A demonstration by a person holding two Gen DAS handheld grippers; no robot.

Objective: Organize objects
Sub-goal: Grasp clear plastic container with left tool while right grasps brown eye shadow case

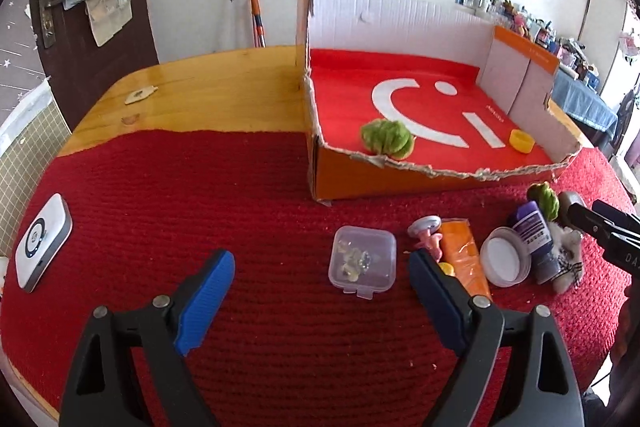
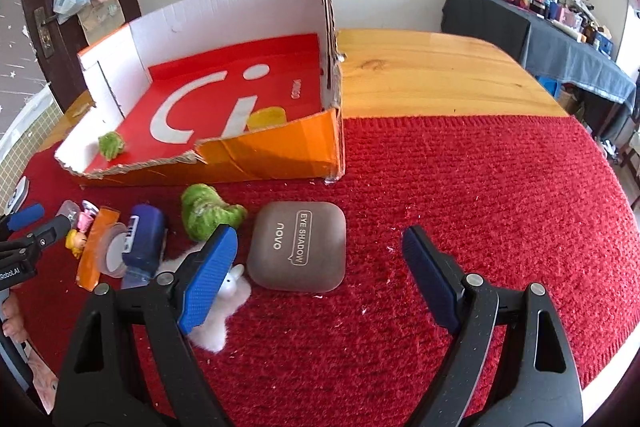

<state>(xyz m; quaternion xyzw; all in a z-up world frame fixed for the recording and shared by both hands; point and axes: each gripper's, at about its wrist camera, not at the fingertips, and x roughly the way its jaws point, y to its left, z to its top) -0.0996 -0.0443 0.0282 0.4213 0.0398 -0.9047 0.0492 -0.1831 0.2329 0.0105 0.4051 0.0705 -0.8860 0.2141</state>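
Observation:
My left gripper [image 1: 322,303] hovers open over the red mat, with a small clear plastic box [image 1: 362,261] just ahead between its fingers, untouched. Right of it lie a pink toy [image 1: 426,233], an orange packet [image 1: 464,255], a white round lid [image 1: 504,261] and a purple tube [image 1: 534,231]. My right gripper [image 2: 320,279] is open too, above a grey eye shadow case [image 2: 298,247]. A white plush [image 2: 224,307] lies under its left finger and a green plush [image 2: 208,213] sits beyond. The torn cardboard box [image 2: 140,169] holds another green plush [image 2: 112,145] and a yellow cap [image 2: 266,119].
A white flat device [image 1: 42,243] lies at the mat's left edge. The wooden table [image 2: 440,83] shows beyond the mat. The box's tall back wall [image 1: 400,15] stands behind its red floor. A dark side table [image 2: 540,39] with clutter stands at the right.

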